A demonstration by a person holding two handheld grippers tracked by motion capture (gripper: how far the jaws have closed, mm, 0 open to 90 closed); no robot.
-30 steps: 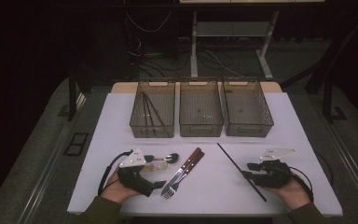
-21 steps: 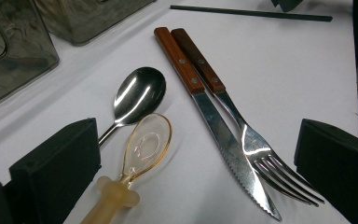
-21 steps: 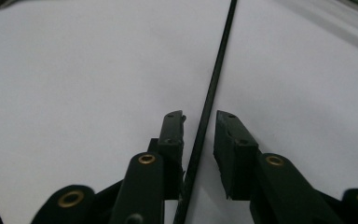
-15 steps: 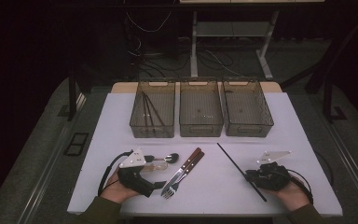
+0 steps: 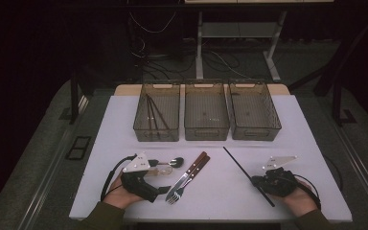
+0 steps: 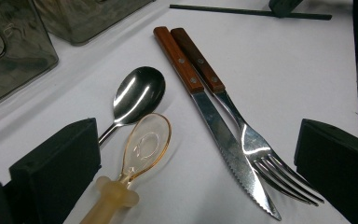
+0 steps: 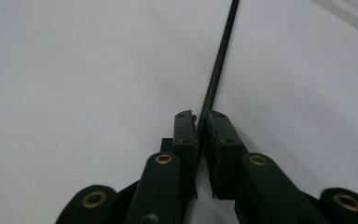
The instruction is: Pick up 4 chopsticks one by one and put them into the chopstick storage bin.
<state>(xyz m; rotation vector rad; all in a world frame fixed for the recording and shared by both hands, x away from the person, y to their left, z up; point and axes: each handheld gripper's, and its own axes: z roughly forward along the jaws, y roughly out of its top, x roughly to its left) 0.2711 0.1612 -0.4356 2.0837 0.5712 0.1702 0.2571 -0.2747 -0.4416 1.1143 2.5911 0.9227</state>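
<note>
Right tool point(image 5: 258, 181) in the high view rests low on the white tabletop point(image 5: 316, 143) with its jaws, which have just been closing, pinched on the black chopstick point(image 5: 239, 165) that runs slantwise up and away from it toward the bins, while the left tool point(image 5: 160, 189) lies beside the cutlery. Ahead of the left tool's point(image 6: 191, 186) wide-apart jaws, its own view shows a steel spoon point(image 6: 137, 95), a clear plastic spoon point(image 6: 144, 147), a serrated knife point(image 6: 223, 135) and a fork point(image 6: 261, 154), none touched. Between the right tool's point(image 7: 200, 122) nearly met jaws, its view shows the chopstick point(image 7: 221, 60) clamped and stretching straight ahead.
</note>
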